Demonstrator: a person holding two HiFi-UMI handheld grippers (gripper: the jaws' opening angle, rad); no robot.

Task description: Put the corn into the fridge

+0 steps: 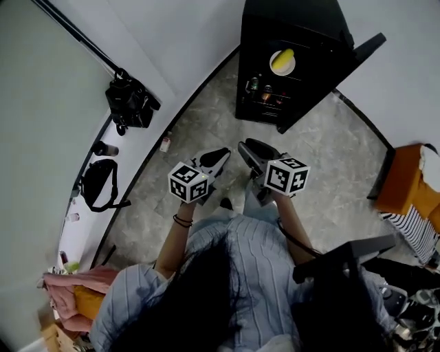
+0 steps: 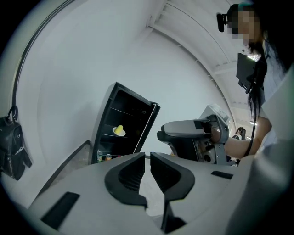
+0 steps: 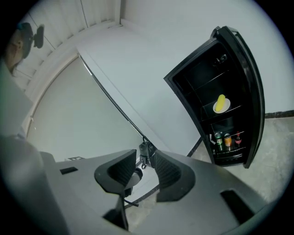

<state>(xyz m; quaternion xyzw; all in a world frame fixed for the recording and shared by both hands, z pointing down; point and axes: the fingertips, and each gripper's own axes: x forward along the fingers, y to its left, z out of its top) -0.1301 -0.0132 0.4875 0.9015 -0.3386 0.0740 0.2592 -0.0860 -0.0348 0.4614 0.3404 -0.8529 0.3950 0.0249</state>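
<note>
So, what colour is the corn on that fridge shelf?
Yellow. The corn lies on a white plate, and the head view shows it best.

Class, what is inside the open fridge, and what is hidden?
Inside the fridge, a corn cob lies on a white plate on one shelf; drinks stand below. The top compartment is too dark to read.
</note>
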